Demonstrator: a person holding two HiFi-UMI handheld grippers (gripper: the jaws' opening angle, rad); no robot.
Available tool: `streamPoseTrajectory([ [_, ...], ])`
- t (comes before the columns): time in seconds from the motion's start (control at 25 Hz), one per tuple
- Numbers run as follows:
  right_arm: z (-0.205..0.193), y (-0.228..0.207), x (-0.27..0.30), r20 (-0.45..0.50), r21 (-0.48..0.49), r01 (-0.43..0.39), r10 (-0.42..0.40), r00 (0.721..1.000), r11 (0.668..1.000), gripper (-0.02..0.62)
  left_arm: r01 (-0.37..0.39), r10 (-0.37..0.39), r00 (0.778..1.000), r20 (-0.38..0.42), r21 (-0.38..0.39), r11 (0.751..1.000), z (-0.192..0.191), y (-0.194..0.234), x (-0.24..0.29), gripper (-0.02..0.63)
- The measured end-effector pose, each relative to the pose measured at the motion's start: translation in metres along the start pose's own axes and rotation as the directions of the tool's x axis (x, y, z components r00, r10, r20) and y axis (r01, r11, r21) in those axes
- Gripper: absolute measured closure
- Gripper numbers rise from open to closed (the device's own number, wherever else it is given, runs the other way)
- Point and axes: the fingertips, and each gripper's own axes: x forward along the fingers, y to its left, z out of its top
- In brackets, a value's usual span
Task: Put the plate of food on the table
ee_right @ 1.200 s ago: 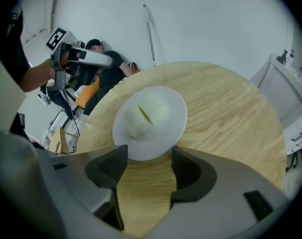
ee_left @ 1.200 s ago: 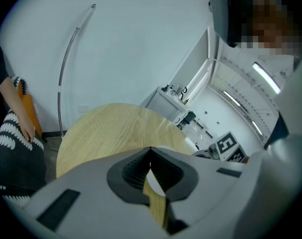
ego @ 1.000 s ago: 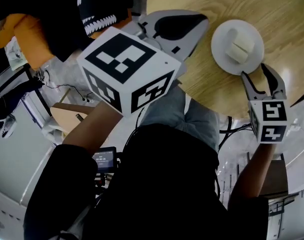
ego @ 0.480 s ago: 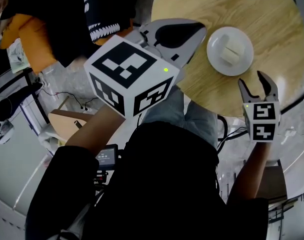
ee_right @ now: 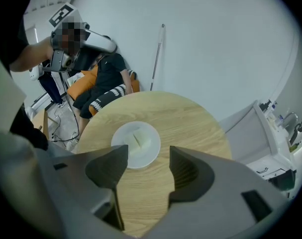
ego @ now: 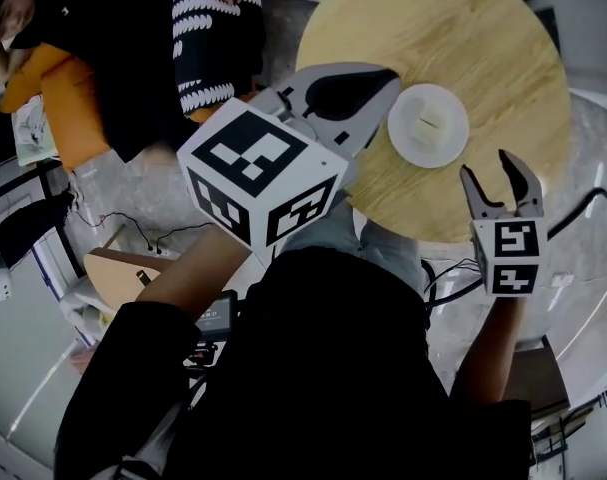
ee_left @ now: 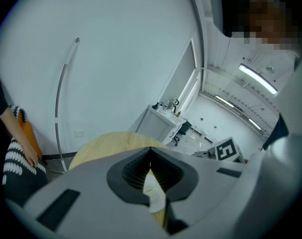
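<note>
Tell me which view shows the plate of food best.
The head view: the plate of food lies whole and uncovered on the table, seen from above. The right gripper view shows it too, its near rim cut by an open jaw. The left gripper view shows at most a white sliver past closed jaws.

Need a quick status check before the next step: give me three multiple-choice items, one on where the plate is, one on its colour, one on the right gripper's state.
1. Where does the white round plate stand?
A. on the round wooden table
B. on the floor
C. on a chair

2. What colour is that plate?
A. blue
B. white
C. black

3. How does the right gripper stand?
A. shut on the plate
B. shut and empty
C. open and empty

Key: 1 A, the head view shows the plate resting on the tabletop. 2 B, it is plain white in both views. 3 C, the right gripper view shows its jaws apart, short of the plate.
</note>
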Motion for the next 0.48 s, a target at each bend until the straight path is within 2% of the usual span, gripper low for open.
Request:
streamPoseTrajectory([
  [0.48,0.053,-0.012,-0.043,0.144,-0.042,0.055,-0.048,0.988,0.998,0.324,0.002,-0.009,0.995,0.104,0.063,0.998,0.047,-0.022,-0.014,0.598],
])
